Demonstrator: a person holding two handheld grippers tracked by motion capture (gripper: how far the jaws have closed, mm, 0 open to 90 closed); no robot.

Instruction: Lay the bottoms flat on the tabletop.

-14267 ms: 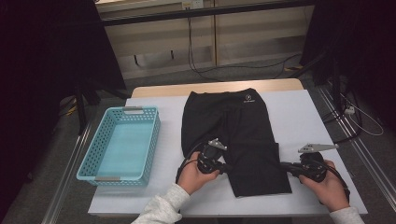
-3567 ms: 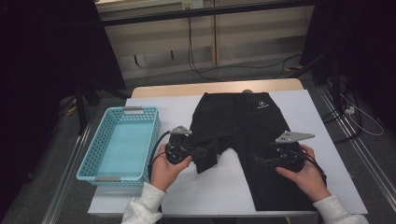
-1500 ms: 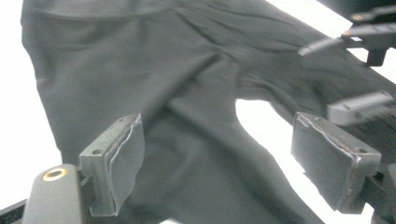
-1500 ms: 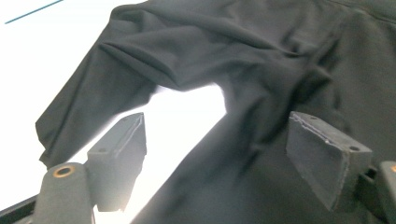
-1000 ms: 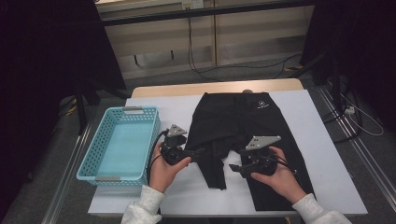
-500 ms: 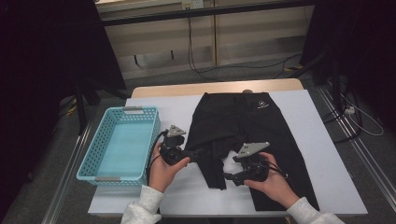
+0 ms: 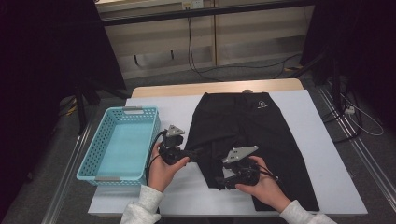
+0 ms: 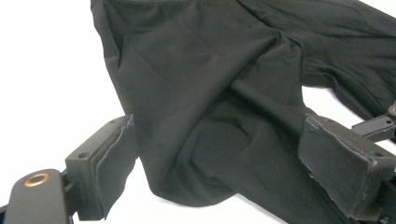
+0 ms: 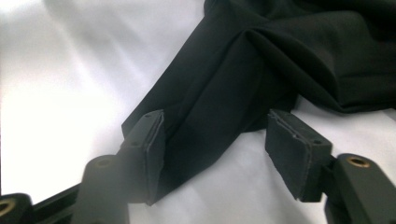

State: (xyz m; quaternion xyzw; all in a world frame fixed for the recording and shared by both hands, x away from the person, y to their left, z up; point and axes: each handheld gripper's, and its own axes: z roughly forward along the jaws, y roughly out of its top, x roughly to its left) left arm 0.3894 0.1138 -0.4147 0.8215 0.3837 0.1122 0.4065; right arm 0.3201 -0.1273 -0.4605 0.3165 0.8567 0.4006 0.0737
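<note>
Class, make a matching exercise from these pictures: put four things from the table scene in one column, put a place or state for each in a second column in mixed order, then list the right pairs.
Things:
1. basket
2. black shorts
3. left gripper
4. right gripper

Places or states:
A. spread across the middle of the table
B. at the hem of the crumpled shorts leg
C. turquoise, nothing in it, at the table's left
D. jaws wide, at the left edge of the shorts

Pairs: 1-C, 2-A, 3-D, 4-B
</note>
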